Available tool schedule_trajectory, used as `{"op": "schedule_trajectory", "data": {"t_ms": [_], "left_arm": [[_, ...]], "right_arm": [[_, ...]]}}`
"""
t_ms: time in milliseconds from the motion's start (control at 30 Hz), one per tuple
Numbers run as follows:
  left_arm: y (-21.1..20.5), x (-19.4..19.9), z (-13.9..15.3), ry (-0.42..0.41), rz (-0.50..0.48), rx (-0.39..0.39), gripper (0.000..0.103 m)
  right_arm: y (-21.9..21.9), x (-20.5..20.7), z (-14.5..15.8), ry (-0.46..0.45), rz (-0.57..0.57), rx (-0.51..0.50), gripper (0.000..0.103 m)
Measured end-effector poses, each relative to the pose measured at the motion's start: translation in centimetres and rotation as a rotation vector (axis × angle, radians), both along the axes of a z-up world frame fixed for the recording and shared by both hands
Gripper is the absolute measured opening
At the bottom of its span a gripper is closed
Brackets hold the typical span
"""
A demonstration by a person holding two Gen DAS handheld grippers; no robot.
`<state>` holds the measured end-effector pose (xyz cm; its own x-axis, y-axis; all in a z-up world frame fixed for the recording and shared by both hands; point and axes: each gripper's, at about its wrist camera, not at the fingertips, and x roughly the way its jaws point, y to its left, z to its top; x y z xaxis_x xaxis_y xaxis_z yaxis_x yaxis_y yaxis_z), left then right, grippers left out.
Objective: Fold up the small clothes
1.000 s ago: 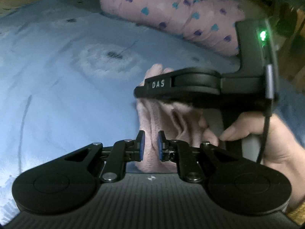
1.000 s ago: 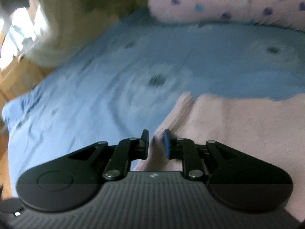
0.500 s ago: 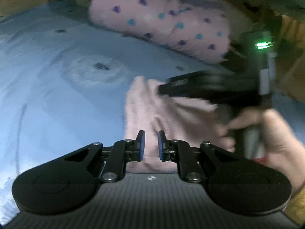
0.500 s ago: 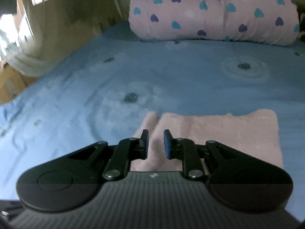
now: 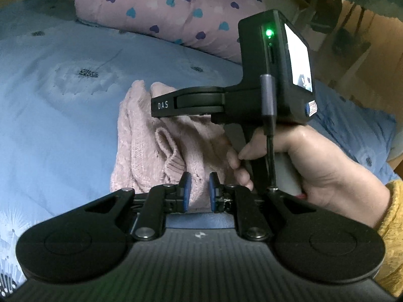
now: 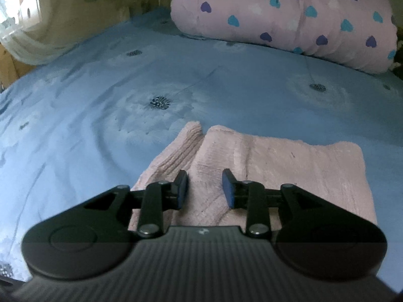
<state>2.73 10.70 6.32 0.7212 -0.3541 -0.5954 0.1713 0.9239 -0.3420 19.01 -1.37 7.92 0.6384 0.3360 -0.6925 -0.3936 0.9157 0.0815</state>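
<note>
Left tongs (image 5: 199,188): blue pads sit at a narrow gap, same as 1 s ago, w/ pink knit showing between and past them, so whether they pinch cloth or just hover over it I cannot tell. The pink sweater (image 5: 151,146) lies bunched straight ahead of those tips on the blue bedsheet (image 5: 50,100), a ribbed cuff looping up just beyond the left pad.

Right tongs (image 6: 205,188): this is what changed. Half a sec ago the pads were close together; now they stand wide, nothing between them but sweater (image 6: 277,166) lying flat underneath. Seen from the left camera, the right tool body is over the far part of the knit, the right hand (image 5: 314,166) on its handle.

Meaning, prob.: right side has let go of its edge, so one fold is laid. A sleeve pokes out beyond the left pad of the right tongs, so more tidying is likely due. Heart-print quilt (image 6: 289,12) is well beyond, not involved.
</note>
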Motion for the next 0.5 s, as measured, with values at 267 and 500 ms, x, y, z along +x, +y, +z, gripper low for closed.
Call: {"op": "schedule_trajectory", "data": {"t_ms": [267, 500], "left_arm": [[0.2, 0.2, -0.1, -0.008, 0.019, -0.011, 0.010], [2.6, -1.4, 2.0, -0.073, 0.080, 0.009, 0.009]], "right_arm": [[-1.9, -0.3, 0.5, -0.009, -0.063, 0.148, 0.011], [-3.5, -1.0, 3.7, -0.066, -0.066, 0.425, 0.010]]}}
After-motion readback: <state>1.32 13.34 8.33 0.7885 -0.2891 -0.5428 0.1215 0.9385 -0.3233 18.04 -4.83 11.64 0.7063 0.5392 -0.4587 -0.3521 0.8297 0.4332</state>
